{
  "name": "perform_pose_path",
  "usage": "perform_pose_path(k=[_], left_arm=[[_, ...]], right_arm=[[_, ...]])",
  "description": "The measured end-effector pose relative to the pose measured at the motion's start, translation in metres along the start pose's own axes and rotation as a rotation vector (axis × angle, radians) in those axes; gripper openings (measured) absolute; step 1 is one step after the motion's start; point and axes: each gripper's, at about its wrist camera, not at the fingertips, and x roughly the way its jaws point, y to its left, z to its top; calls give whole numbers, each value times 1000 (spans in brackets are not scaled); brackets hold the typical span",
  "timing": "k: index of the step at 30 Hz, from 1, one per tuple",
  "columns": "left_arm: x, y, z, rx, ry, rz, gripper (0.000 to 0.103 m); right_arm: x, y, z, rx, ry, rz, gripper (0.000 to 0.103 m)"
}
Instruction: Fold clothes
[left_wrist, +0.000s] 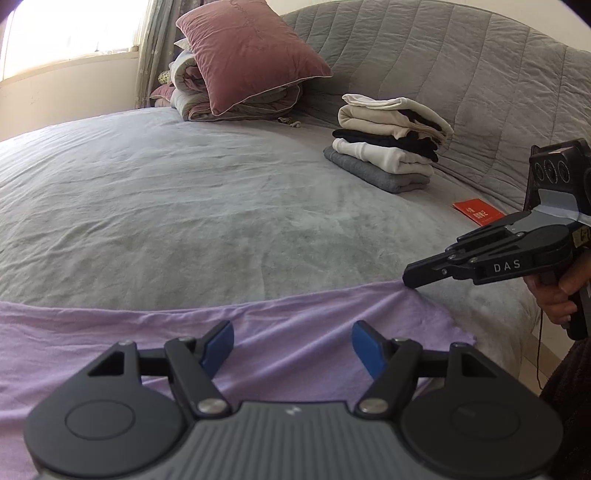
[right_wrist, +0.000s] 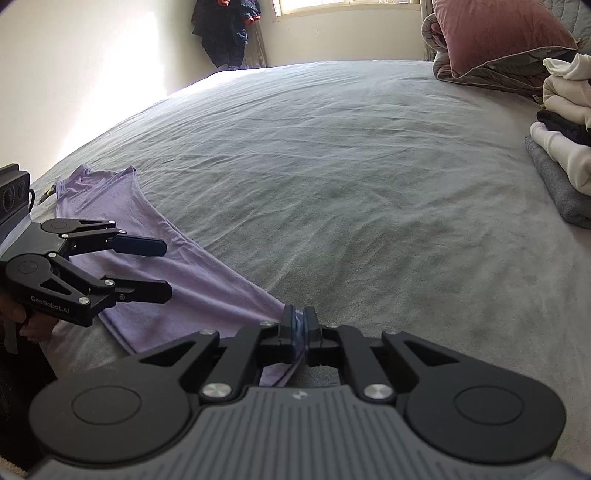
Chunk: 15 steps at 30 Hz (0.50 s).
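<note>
Lilac garment (right_wrist: 177, 273) spread along near edge of bed (right_wrist: 332, 166); right gripper (right_wrist: 300, 332) jaws clamped on its bunched corner, left gripper (right_wrist: 164, 267) jaws open above cloth, gripping nothing. Risk: thin pinch slipping under pull, or one-sided tug skewing the fold.

A wide bed (left_wrist: 184, 206) under a rumpled grey-green cover carries everything — a lilac garment (left_wrist: 110, 332) lies flat along its near edge. Toward the quilted headboard sit a stack of folded clothes (left_wrist: 388, 144), a small red packet (left_wrist: 478, 212) nearby, and — by the window — a pink pillow (left_wrist: 251, 55) atop rolled bedding (left_wrist: 192, 99).
</note>
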Motion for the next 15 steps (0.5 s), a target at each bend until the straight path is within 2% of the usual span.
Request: perform_pose_path(k=[4, 7, 10, 12, 15], left_arm=[[-10, -30, -2, 106, -30, -76, 68], [-8, -54, -6, 200, -21, -114, 66], [3, -74, -12, 287, 10, -120, 54], [9, -83, -14, 317, 28, -117, 42], [14, -95, -16, 353, 33, -112, 35]], right_arm=[[-11, -5, 1, 13, -16, 21, 13], [-13, -4, -1, 2, -5, 52, 13], [-13, -2, -4, -8, 13, 49, 13], [-14, -2, -5, -7, 17, 48, 13], [-18, -4, -6, -2, 14, 49, 13]])
